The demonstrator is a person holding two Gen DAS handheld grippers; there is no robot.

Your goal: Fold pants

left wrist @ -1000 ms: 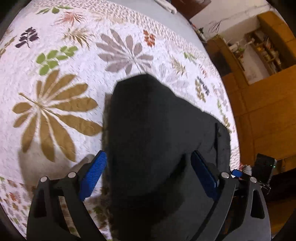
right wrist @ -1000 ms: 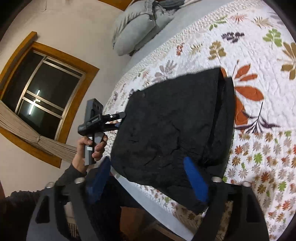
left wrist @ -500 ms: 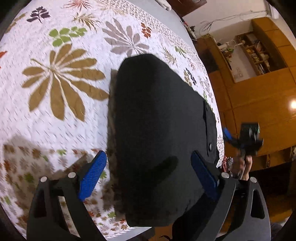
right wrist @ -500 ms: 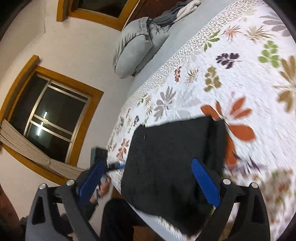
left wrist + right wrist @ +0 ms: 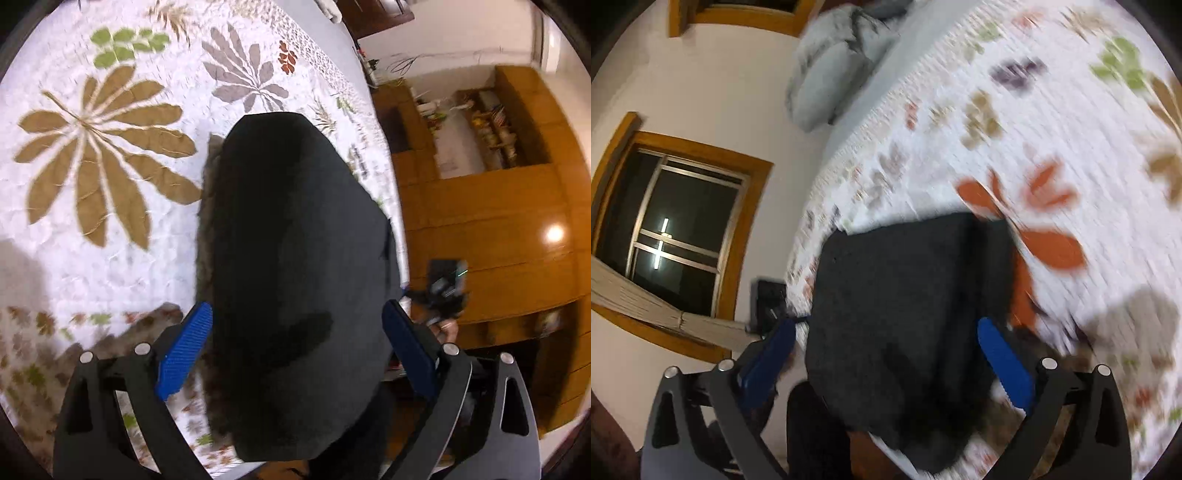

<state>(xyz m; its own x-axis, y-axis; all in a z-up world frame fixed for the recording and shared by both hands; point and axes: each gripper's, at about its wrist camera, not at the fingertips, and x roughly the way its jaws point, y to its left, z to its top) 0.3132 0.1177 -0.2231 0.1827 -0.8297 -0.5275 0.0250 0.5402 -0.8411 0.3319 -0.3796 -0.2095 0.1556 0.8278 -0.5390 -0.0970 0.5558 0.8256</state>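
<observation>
The black pants (image 5: 295,258) lie folded in a compact rectangle on the floral bedspread (image 5: 92,221) near the bed's edge. They also show in the right wrist view (image 5: 905,314), blurred. My left gripper (image 5: 297,343) is open and empty, its blue pads on either side of the pants' near end, above them. My right gripper (image 5: 886,354) is open and empty, hovering over the opposite near edge of the pants. The right gripper also shows in the left wrist view (image 5: 445,291), held in a hand beyond the bed edge. The left gripper shows in the right wrist view (image 5: 772,306).
Grey pillows (image 5: 831,74) lie at the head of the bed. A window with a wooden frame (image 5: 676,229) is on the wall. Wooden cabinets and shelves (image 5: 498,184) stand beside the bed. The bed edge runs close to the pants.
Both grippers have pulled back and up from the folded pants. The right wrist view swung and is blurred by motion. The pants have stayed in place.
</observation>
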